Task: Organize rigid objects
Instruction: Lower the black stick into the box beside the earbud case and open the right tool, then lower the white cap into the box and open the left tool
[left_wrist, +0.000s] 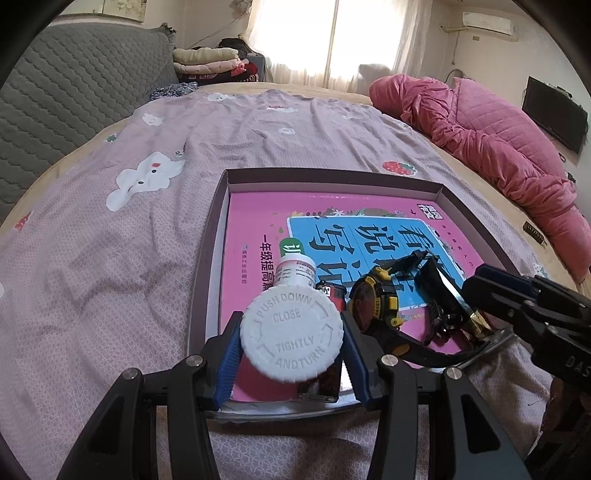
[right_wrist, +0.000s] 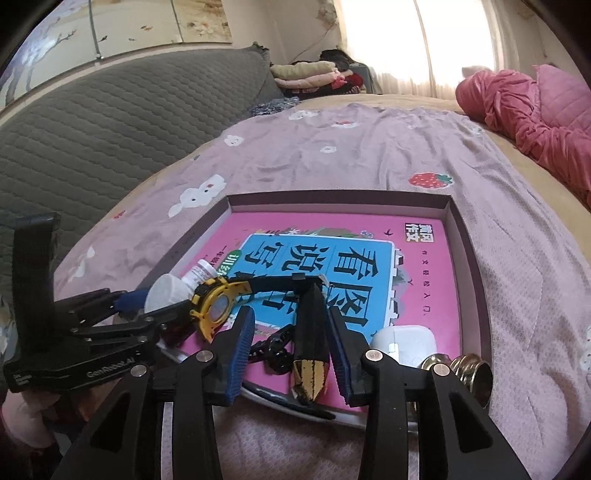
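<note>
A white pill bottle (left_wrist: 291, 336) with a ribbed child-proof cap faces my left wrist camera. My left gripper (left_wrist: 291, 332) is shut on the cap, a blue pad pressing each side, over the near left corner of a shallow purple tray (left_wrist: 332, 173). A pink book (left_wrist: 255, 210) lines the tray. A yellow and black watch (left_wrist: 373, 299) lies beside the bottle. In the right wrist view my right gripper (right_wrist: 291, 332) stands open around a black and gold pointed object (right_wrist: 310, 343), with a gap on its left side. My left gripper (right_wrist: 155, 302) shows at the left with the bottle (right_wrist: 164, 291).
A red lighter (left_wrist: 332, 291) lies under the bottle. A black chain (right_wrist: 275, 350), a white earbud case (right_wrist: 402, 343) and brass round pieces (right_wrist: 469, 373) sit at the tray's near edge. Pink bedding (left_wrist: 498, 147) lies at the right, a grey headboard (left_wrist: 66, 92) at the left.
</note>
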